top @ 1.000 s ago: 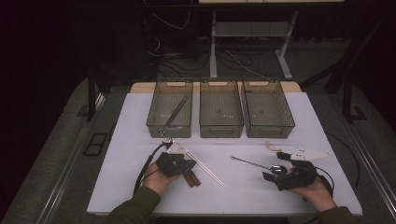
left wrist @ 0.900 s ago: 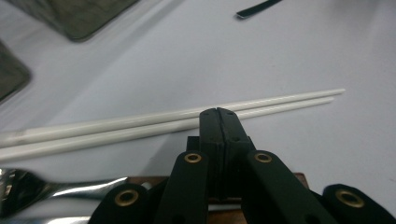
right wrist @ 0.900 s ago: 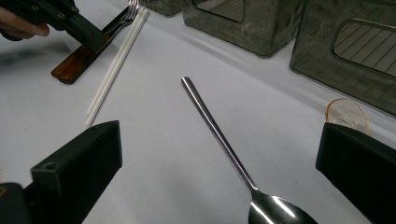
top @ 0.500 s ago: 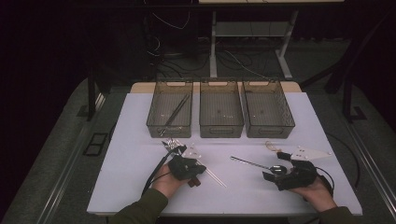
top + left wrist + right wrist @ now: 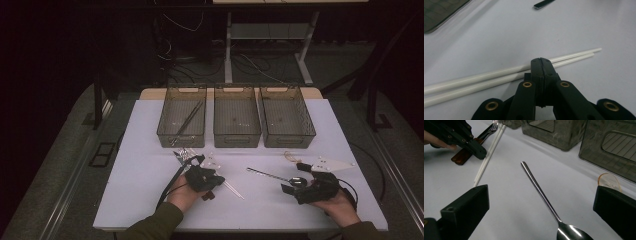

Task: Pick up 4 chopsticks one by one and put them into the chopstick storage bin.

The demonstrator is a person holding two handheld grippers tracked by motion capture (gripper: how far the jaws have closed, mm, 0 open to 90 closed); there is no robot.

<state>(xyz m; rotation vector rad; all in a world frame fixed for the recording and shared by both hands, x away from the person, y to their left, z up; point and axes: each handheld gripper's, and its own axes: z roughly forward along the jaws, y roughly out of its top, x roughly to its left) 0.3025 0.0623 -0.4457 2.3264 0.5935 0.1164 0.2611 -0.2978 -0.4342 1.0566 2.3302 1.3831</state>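
Note:
Two white chopsticks (image 5: 499, 76) lie side by side on the white table (image 5: 150, 190). My left gripper (image 5: 540, 61) is shut, and its joined tips rest right at the chopsticks with nothing between the jaws. In the high view it (image 5: 219, 181) sits left of centre, held in a hand. My right gripper (image 5: 542, 193) stands wide open, low over a steel spoon (image 5: 541, 190) that lies between its jaws, untouched. The same gripper (image 5: 295, 179) is at the front right in the high view, with the spoon's handle (image 5: 265, 174) pointing left.
Three dark mesh bins (image 5: 165, 135) (image 5: 236, 139) (image 5: 287, 140) line the far side; the left one holds long dark sticks. A fork (image 5: 492, 126) and brown-handled pieces (image 5: 461, 157) lie by the left gripper (image 5: 480, 152). An amber ring (image 5: 609, 181) and white pieces (image 5: 332, 162) lie at the right.
My left hand has slid to the right across the table, bringing its shut gripper up to the chopsticks. The right hand and the spoon have not moved.

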